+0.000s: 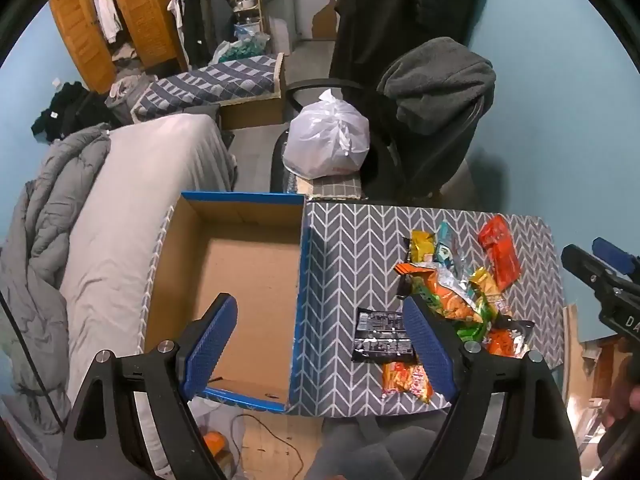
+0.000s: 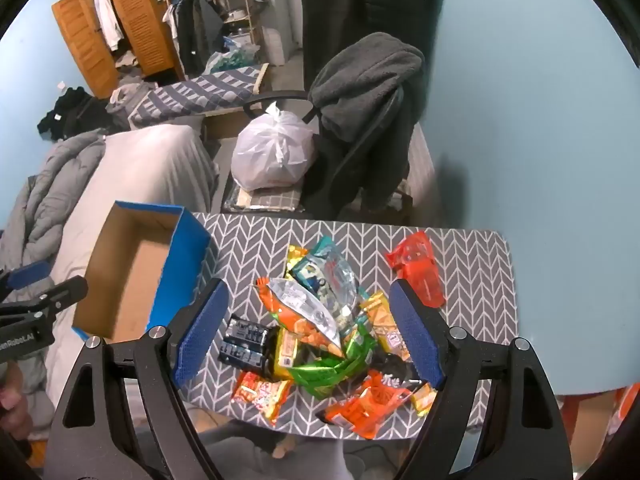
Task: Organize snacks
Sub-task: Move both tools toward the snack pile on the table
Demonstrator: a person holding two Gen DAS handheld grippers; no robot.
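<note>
A pile of snack packets [image 2: 324, 328] lies on a small table with a grey chevron cloth [image 2: 472, 264]; it also shows in the left wrist view [image 1: 452, 292]. A red packet [image 2: 418, 272] lies apart at the far right, and a black packet [image 1: 382, 334] at the pile's left. An empty blue cardboard box [image 1: 240, 280] stands at the table's left end, also in the right wrist view [image 2: 136, 276]. My left gripper [image 1: 320, 336] is open and empty above the box's right wall. My right gripper [image 2: 308, 332] is open and empty above the pile.
A bed with grey bedding [image 1: 120, 220] lies left of the box. Behind the table stand a chair draped with a grey blanket [image 1: 436, 92] and a white plastic bag [image 1: 326, 136]. A wooden wardrobe [image 1: 112, 20] stands far back.
</note>
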